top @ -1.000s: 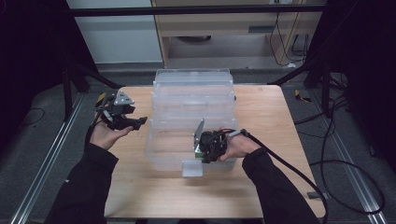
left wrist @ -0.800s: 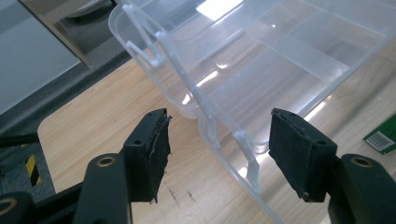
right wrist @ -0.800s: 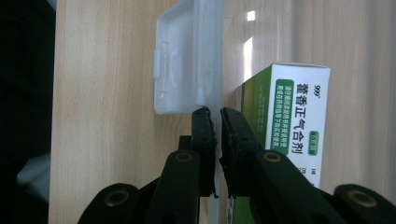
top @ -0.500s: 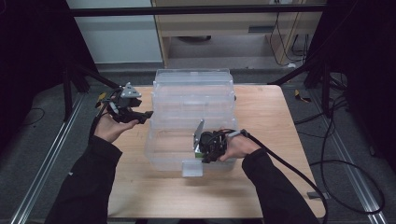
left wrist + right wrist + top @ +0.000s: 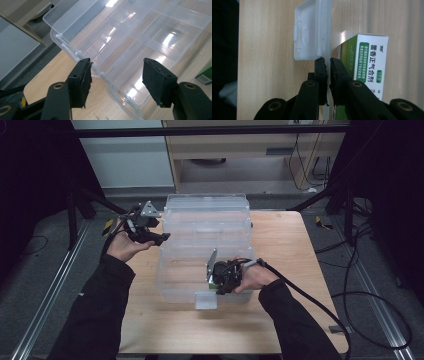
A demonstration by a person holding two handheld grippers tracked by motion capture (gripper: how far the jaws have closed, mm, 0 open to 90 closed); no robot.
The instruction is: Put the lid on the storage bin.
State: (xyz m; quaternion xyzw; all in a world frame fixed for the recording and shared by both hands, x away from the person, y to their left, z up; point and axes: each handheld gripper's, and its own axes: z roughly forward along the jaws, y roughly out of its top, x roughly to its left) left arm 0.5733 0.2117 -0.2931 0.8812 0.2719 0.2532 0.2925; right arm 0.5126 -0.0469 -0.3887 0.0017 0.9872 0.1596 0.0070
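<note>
Right tongs point(image 5: 327, 61) clamp the front wall of the clear plastic compartment box point(image 5: 205, 240) on the wooden counter point(image 5: 285, 245); left tongs point(image 5: 117, 75), spread apart, hover beside its hinged left edge, box rightward.

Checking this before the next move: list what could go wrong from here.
1. The right gripper pinches only the thin front wall of the clear organizer box beside its latch tab; the smooth plastic could slip out or flex.
2. The green and white carton stands right behind that wall, so a jerk may knock it.
3. The left gripper hangs open over the lid's hinge edge; closing off-centre could miss or twist the lid.
</note>
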